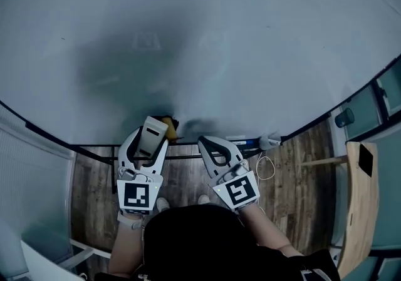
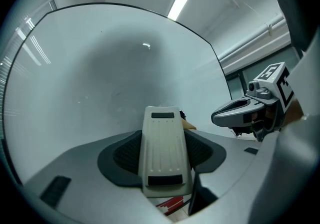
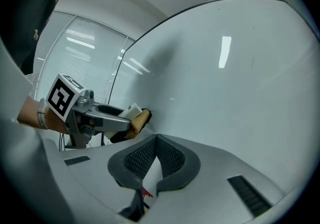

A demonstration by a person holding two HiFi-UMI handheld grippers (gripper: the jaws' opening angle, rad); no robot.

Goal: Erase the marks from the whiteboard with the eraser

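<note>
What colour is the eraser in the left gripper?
The eraser has a cream-white back and a tan pad, clearest in the left gripper view.

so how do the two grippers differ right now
The left gripper is shut on the eraser; the right gripper is shut on nothing, its tips touching. The left gripper, with its eraser, reaches further toward the whiteboard than the right gripper. Both point toward the whiteboard, side by side.
</note>
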